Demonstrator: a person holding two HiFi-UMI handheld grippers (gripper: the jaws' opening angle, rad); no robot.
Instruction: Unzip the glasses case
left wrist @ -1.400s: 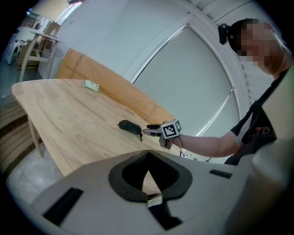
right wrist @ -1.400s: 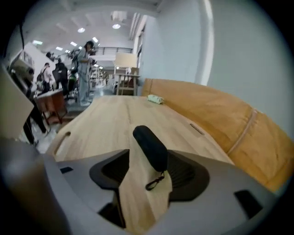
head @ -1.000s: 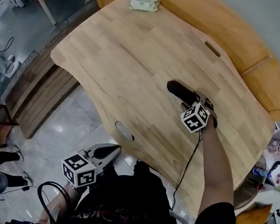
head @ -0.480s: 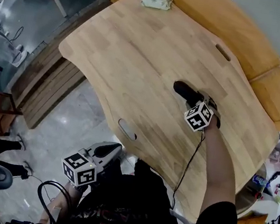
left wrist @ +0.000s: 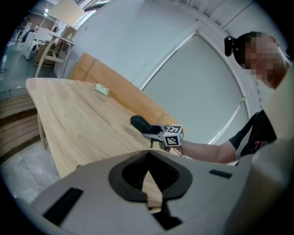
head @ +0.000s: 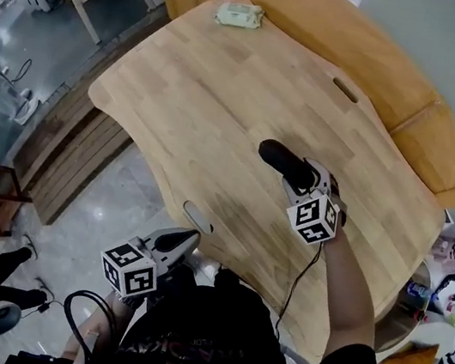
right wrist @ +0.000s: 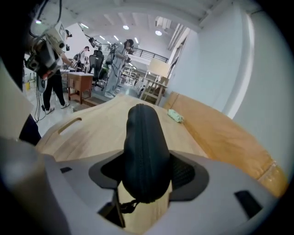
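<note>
The black zipped glasses case (head: 282, 161) sticks out of my right gripper (head: 308, 180) above the right part of the wooden table (head: 201, 85). In the right gripper view the case (right wrist: 143, 147) stands on edge between the pads, zipper seam facing the camera and its pull cord hanging at the near end. The jaws have just been closing, and they press on both sides of the case. My left gripper (head: 188, 237) is shut and empty, low beside the table's near edge. In the left gripper view its jaws (left wrist: 147, 167) meet, and the case (left wrist: 139, 123) shows far ahead.
A pale green packet (head: 239, 15) lies at the table's far end, also seen as a small packet (right wrist: 175, 115) in the right gripper view. A second wooden tabletop (head: 387, 66) adjoins behind. Slots are cut into the table near its edges. People and desks stand across the room.
My right gripper has risen with the glasses case, which now points up and away from the tabletop. The left gripper has stayed put.
</note>
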